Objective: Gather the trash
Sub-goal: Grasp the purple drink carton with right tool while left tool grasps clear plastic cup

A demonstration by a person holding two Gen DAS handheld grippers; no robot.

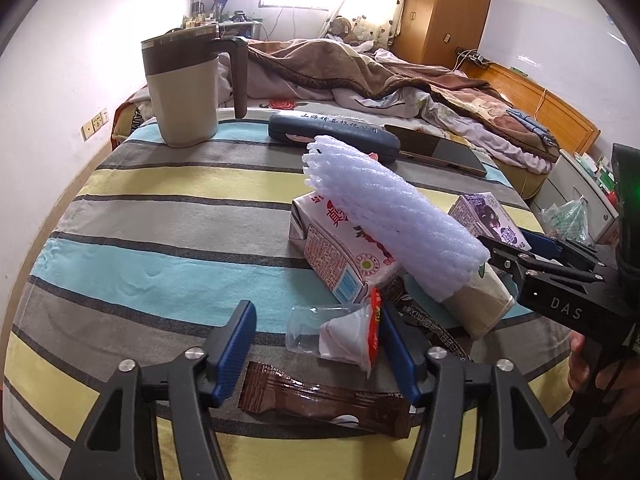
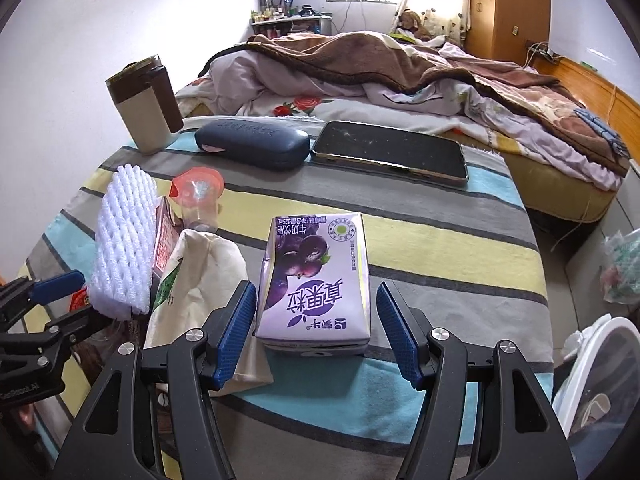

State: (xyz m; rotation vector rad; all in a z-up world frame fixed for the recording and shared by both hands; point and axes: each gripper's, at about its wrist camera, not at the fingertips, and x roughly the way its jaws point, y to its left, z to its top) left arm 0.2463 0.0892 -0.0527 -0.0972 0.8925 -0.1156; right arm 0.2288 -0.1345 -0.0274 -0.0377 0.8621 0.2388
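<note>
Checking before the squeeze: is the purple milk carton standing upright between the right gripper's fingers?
No, the purple milk carton lies flat on the striped cloth, printed face up, between the open right gripper.

— What trash am I seeing on the striped cloth?
— I'm looking at a purple milk carton (image 2: 314,280) lying flat, a white foam net sleeve (image 1: 394,220) leaning across a red-and-white carton (image 1: 340,248), a clear cup (image 1: 332,332) lying on its side and a brown wrapper (image 1: 324,404) lying flat nearest me.

surface: round table under a striped cloth (image 2: 440,248)
11 o'clock: beige jug (image 2: 142,116)
12 o'clock: blue glasses case (image 2: 252,142), phone (image 2: 390,156)
centre: purple milk carton (image 2: 314,276)
9 o'clock: red-and-white carton (image 1: 340,256), foam net sleeve (image 1: 384,220) on it, clear plastic cup (image 1: 320,330), brown wrapper (image 1: 324,404)
</note>
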